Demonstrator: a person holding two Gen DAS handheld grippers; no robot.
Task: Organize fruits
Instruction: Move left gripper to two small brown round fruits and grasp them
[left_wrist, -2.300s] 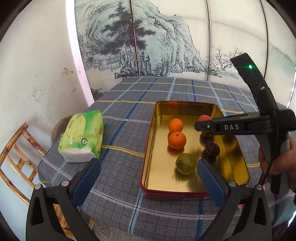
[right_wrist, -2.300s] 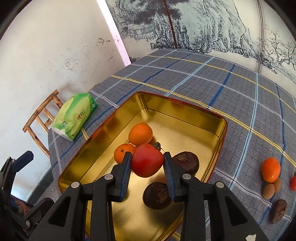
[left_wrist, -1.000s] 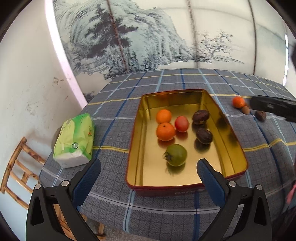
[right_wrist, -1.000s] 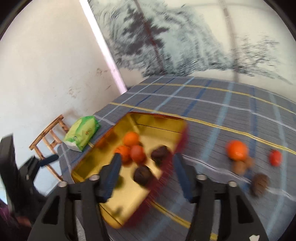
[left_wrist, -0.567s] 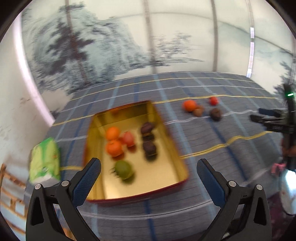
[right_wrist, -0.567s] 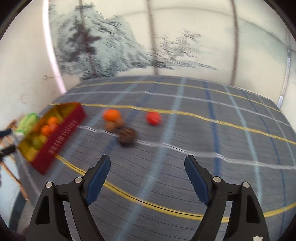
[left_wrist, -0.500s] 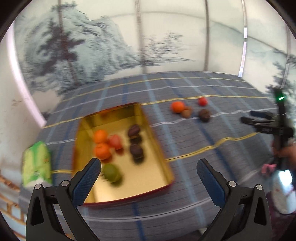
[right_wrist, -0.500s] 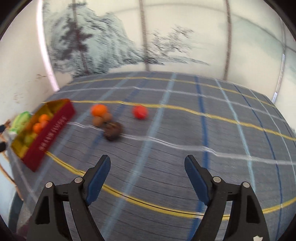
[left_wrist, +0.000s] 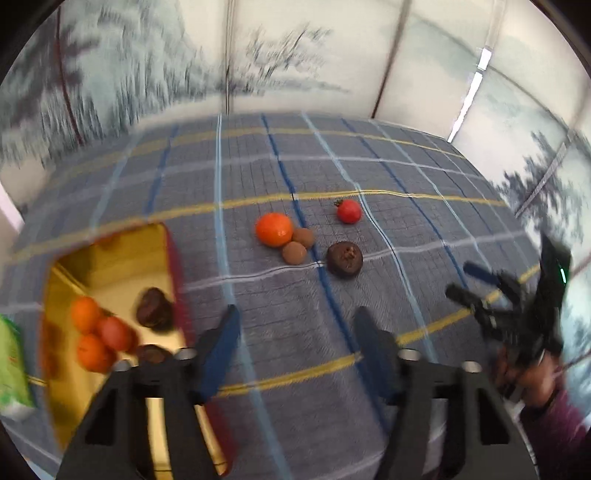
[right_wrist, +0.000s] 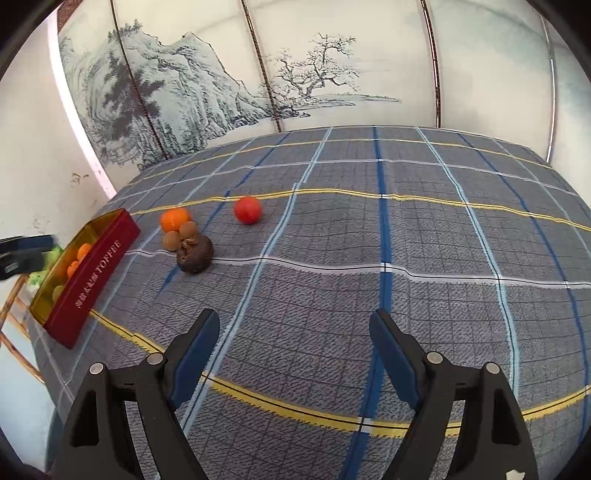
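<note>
A cluster of loose fruit lies on the plaid cloth: an orange, two small brown fruits, a dark mangosteen and a red tomato. The same cluster shows in the right wrist view: orange, mangosteen, tomato. The gold tin with red sides holds oranges, a tomato and dark fruits. My left gripper is open and empty, just right of the tin. My right gripper is open and empty, well short of the cluster; it also appears at the right of the left wrist view.
A green tissue pack lies left of the tin. A wooden chair stands past the table's left edge. A painted screen stands behind the table.
My right gripper let go of the tomato in the tin and swung right over the cloth. My left gripper swung right from the tin toward the loose fruit and narrowed its opening.
</note>
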